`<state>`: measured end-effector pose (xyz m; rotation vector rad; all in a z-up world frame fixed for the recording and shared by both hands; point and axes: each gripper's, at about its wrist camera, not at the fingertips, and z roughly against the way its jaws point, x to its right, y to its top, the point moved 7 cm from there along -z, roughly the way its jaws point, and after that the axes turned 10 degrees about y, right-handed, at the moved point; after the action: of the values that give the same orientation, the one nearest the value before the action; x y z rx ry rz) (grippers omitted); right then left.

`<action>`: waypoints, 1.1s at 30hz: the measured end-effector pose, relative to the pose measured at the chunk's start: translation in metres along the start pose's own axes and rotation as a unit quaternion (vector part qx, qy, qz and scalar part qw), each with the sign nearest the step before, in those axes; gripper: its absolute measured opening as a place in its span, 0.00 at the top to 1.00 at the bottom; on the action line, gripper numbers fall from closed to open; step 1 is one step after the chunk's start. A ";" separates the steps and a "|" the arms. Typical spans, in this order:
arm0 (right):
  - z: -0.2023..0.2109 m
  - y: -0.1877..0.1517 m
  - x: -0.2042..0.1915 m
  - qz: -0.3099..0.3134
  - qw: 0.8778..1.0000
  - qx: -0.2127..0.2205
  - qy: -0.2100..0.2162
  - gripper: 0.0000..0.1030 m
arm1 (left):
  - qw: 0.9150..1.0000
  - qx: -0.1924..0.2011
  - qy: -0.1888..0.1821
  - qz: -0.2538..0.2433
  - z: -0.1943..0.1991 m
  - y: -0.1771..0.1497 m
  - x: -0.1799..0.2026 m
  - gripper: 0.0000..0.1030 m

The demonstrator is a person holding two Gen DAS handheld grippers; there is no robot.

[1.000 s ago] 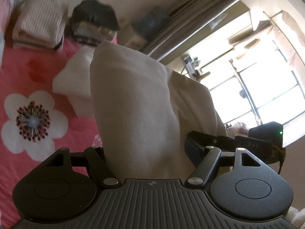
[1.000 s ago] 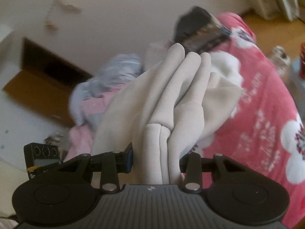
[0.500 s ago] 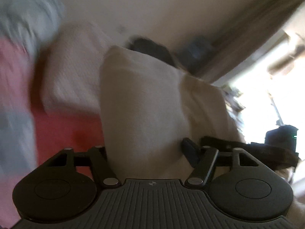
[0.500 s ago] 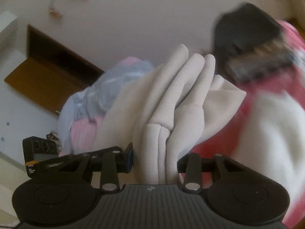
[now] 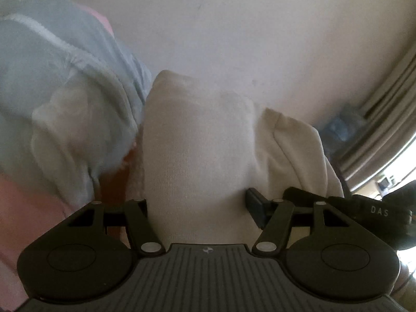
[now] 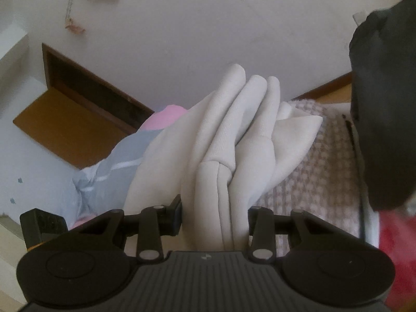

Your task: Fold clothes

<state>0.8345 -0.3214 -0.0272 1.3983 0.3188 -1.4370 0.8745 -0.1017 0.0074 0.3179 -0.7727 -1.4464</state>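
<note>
A folded cream garment (image 5: 197, 135) stands up thick between the fingers of my left gripper (image 5: 196, 200), which is shut on it. The same cream garment (image 6: 234, 135) shows in the right wrist view as several rounded folds, and my right gripper (image 6: 214, 210) is shut on that bundle. Both grippers hold the garment side by side. The right gripper's body (image 5: 377, 209) appears at the right edge of the left wrist view. The left gripper's body (image 6: 39, 223) peeks in at the lower left of the right wrist view. The cloth hides what lies below it.
A heap of light blue and pink clothes (image 5: 65, 91) lies close on the left. A folded checked stack (image 6: 319, 169) and a dark garment (image 6: 384, 104) sit to the right on the red bedcover (image 6: 397, 247). A pale wall, a brown doorway (image 6: 78, 109) and curtains (image 5: 384, 119) are behind.
Both grippers swung across the bed with the cream garment, toward the wall and the blue-pink heap. The flowered bedcover and window slid out of the left view; the dark stack moved to the right edge.
</note>
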 end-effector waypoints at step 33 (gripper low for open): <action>0.060 0.015 0.036 0.081 0.989 0.108 -0.052 0.42 | 0.988 0.145 0.045 -0.016 0.030 -0.024 -0.004 0.07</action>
<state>0.8212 -0.3911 -0.0335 1.4799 -0.0188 -1.4353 0.8375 -0.0935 0.0129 0.6157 -0.9081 -1.3391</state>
